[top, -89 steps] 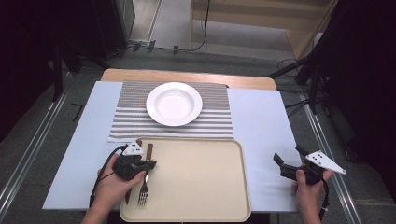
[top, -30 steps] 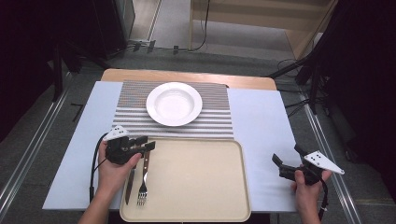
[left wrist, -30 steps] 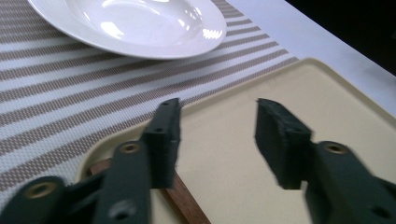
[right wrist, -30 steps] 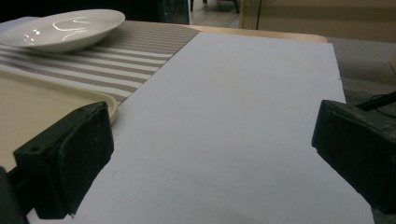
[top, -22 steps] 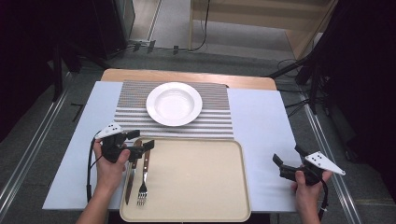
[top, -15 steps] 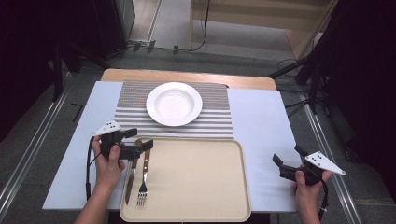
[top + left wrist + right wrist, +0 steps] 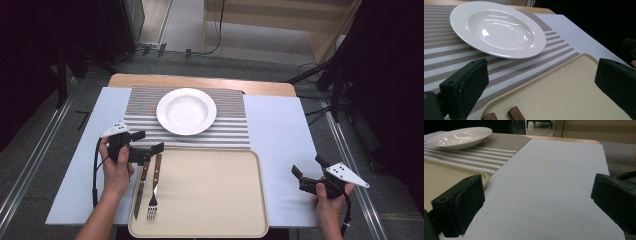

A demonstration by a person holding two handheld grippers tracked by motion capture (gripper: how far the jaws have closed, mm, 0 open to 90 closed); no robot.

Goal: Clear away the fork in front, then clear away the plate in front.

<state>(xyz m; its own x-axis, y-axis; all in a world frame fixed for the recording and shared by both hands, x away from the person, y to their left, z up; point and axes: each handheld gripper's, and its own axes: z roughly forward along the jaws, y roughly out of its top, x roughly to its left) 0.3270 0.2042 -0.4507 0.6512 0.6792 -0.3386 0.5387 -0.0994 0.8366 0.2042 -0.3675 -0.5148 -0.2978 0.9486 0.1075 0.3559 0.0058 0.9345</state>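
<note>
At the left edge of the tray (image 7: 210,190), in the lower left of the high view, the left gripper (image 7: 148,142) is held with its jaws spread wide and nothing between them, poised just above the wooden handles of the knife (image 7: 140,186) and fork (image 7: 154,189), which are laid side by side on the tray. Toward the lower right of that view, the right gripper (image 7: 309,169) is kept over the pale blue table cover (image 7: 280,130), its jaws likewise spread apart and empty. Higher up, near the middle, the white plate (image 7: 186,111) is set on the striped placemat (image 7: 230,125).
</note>
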